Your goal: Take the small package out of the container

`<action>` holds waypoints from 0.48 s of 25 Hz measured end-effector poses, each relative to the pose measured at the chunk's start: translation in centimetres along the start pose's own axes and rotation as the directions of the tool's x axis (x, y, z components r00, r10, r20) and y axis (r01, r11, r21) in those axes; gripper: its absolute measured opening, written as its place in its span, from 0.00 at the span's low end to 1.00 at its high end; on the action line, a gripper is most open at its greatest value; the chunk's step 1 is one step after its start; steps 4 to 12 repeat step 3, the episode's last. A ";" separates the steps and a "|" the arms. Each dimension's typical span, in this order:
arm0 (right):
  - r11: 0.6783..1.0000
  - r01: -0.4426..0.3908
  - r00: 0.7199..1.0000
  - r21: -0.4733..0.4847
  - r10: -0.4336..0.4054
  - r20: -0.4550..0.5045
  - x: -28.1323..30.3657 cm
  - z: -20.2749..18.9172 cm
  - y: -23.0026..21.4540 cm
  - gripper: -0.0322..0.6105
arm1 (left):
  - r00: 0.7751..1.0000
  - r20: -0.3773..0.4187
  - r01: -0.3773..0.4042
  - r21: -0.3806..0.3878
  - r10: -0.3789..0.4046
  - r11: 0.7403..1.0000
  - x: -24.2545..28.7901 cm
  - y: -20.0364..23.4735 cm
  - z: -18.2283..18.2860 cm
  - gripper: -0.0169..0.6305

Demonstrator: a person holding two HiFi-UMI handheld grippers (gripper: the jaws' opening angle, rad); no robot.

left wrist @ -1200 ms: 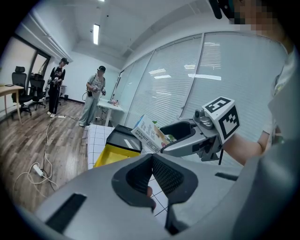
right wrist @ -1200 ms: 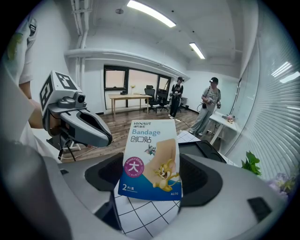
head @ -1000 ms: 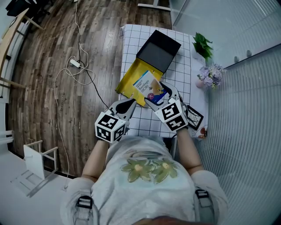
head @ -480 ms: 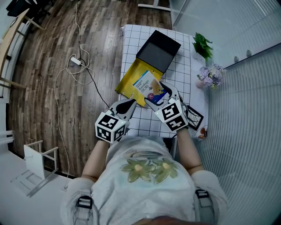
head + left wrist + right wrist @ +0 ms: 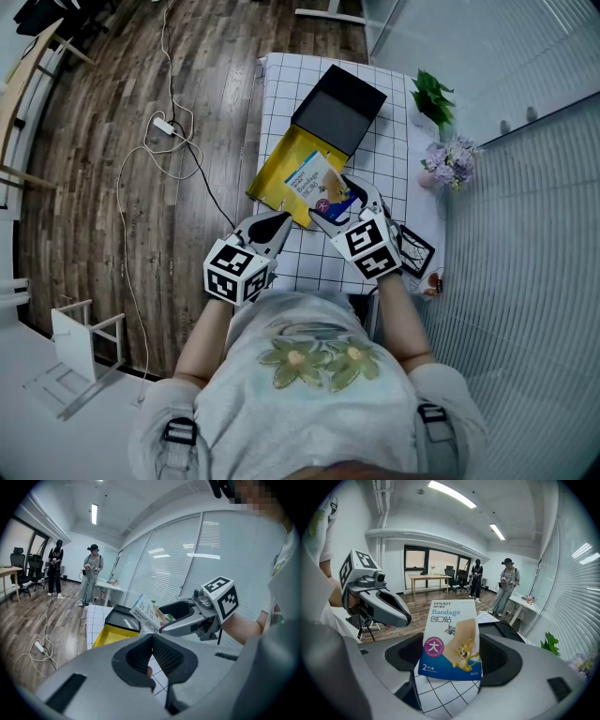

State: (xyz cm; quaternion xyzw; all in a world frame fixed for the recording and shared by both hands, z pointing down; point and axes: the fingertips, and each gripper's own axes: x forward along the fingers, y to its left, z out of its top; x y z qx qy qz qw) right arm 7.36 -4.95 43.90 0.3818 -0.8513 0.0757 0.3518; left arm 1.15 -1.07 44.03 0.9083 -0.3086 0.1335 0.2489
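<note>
Extraction nearly done: the right gripper (image 5: 451,667) stands clamped on the small package (image 5: 452,639), a flat pack of bandages held upright between its jaws; seen from the left gripper view the pack (image 5: 149,615) is raised above the yellow container (image 5: 114,633) and appears to be clear of it (how far clear, no view settles). The left gripper (image 5: 152,654) has its jaws pressed together on nothing and hangs near the person's body, just beside the right one.

By this reading the lift is made and what remains is the carry; the next move calls for drawing the pack toward the bare checked cloth of the table (image 5: 281,94) near the person and setting it down flat before the jaws part.

In the way: the container's black lid (image 5: 339,108) stands open at the far side, and the idle left gripper sits close by. Around the table edge are a green plant (image 5: 431,94), a small bunch of flowers (image 5: 452,159) and a dark framed card (image 5: 415,251); cables (image 5: 169,141) trail on the wooden floor; two people (image 5: 492,585) stand well apart in the background.
</note>
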 end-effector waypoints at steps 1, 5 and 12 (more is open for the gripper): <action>1.000 0.000 1.000 0.000 0.000 0.000 0.0 0.0 0.0 0.62 | 1.000 0.000 0.000 0.001 0.000 1.000 0.0 0.0 0.0 0.04; 1.000 -0.001 1.000 0.001 0.001 0.000 0.0 0.0 0.0 0.62 | 1.000 0.000 0.001 0.002 -0.001 1.000 0.0 0.0 0.0 0.04; 1.000 -0.001 1.000 0.001 0.001 0.000 0.0 0.0 0.0 0.62 | 1.000 0.000 0.001 0.002 -0.001 1.000 0.0 0.0 0.0 0.04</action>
